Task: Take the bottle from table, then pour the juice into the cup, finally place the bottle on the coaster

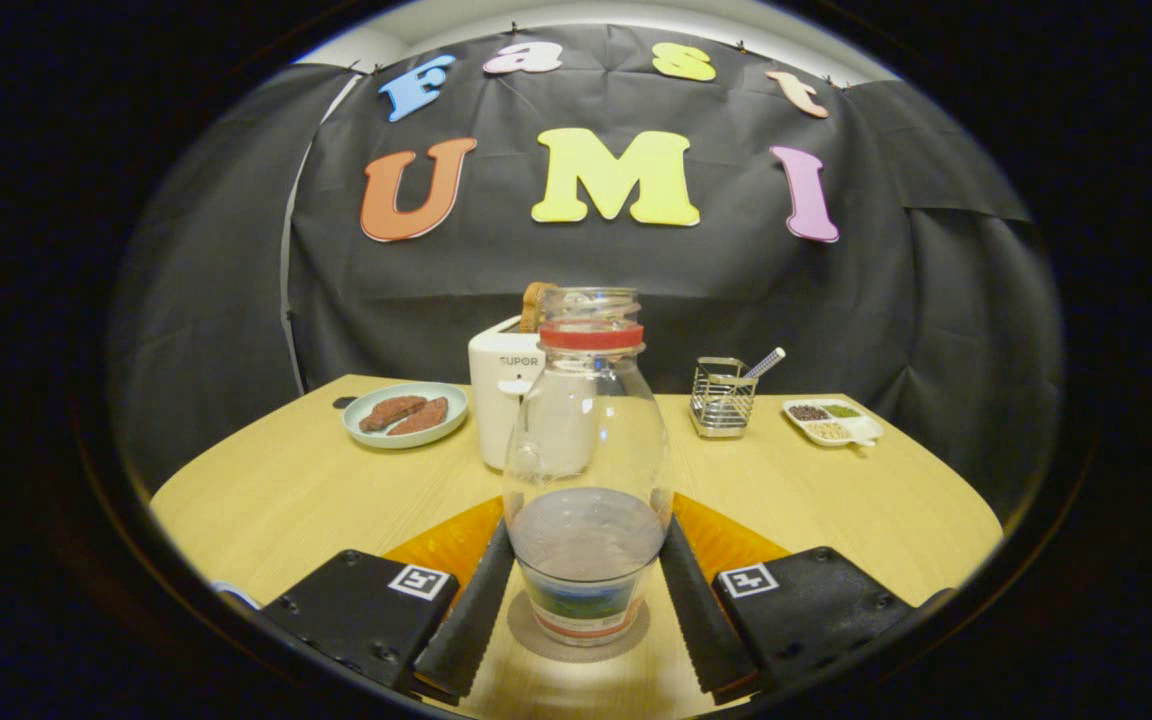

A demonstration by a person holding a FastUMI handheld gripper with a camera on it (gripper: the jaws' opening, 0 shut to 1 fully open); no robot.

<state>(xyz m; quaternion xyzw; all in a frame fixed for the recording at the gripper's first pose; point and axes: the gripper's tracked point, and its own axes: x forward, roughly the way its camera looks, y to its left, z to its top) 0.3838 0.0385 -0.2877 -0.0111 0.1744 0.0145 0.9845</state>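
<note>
Table w/ toaster and plate at back. Bottle upright on coaster, some liquid left. Fingers flank bottle base both sides; contact — can't tell.

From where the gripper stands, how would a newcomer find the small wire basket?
On the pale wooden table, look beyond the clear glass bottle with a red neck ring standing between the gripper fingers. Right of the white toaster stands the small metal wire basket, a white-tipped handle poking out.
</note>
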